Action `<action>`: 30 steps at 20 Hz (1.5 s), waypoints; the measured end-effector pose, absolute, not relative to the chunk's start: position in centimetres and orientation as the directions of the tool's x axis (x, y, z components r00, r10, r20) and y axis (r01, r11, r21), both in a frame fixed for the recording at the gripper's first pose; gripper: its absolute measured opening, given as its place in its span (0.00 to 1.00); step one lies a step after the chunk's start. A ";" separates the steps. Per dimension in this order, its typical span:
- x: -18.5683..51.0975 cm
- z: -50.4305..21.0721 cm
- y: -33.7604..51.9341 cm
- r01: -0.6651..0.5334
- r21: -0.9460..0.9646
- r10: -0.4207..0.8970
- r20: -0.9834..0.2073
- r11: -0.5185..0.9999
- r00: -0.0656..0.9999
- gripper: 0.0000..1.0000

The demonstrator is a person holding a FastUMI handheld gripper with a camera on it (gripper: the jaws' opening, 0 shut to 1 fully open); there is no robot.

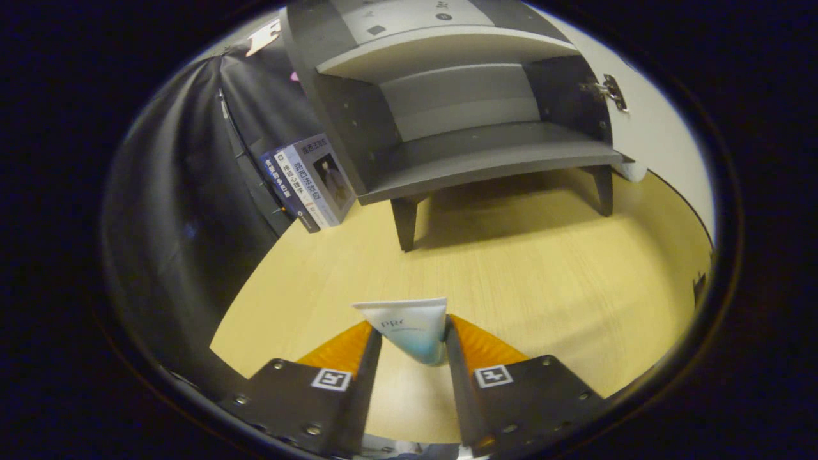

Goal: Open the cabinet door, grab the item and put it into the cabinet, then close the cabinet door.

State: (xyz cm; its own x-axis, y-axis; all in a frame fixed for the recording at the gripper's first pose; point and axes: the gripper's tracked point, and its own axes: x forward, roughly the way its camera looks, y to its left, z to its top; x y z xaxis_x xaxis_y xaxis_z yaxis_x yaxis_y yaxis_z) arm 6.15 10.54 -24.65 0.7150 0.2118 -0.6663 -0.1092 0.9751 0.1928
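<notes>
Pinching a small white tube (409, 329) between both fingers, the tongs (412, 342) hold it above the tabletop (543, 268), w/ the open cabinet (460, 115) well beyond. Tube looks light, soft, squeezable, prob. slick; grip near the flat crimped end seems safest. Lettering on it too blurred to read.

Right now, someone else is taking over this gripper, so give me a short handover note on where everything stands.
Gripper: shut on the white tube, held between both fingers above the wooden table.
Cabinet: beyond the fingers on the table, its door already swung open to the right; the lower shelf looks free.
A book leans beside the cabinet's left wall.
Done: door opened, tube grabbed.
Left: carry the tube forward onto a shelf, release, close the door.
</notes>
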 end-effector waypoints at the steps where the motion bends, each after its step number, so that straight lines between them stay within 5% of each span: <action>1: 6.1 -24.5 10.4 -0.112 0.184 0.208 -0.669 0.976 0.713 0.52; 8: 7.8 -17.2 10.5 -0.152 0.182 0.232 -0.590 0.971 0.774 0.52; 22: 19.9 4.3 8.7 -0.197 -0.046 0.180 -0.242 0.979 0.953 0.52; 30: 30.3 5.0 8.0 -0.147 -0.026 0.138 -0.228 0.989 0.964 0.51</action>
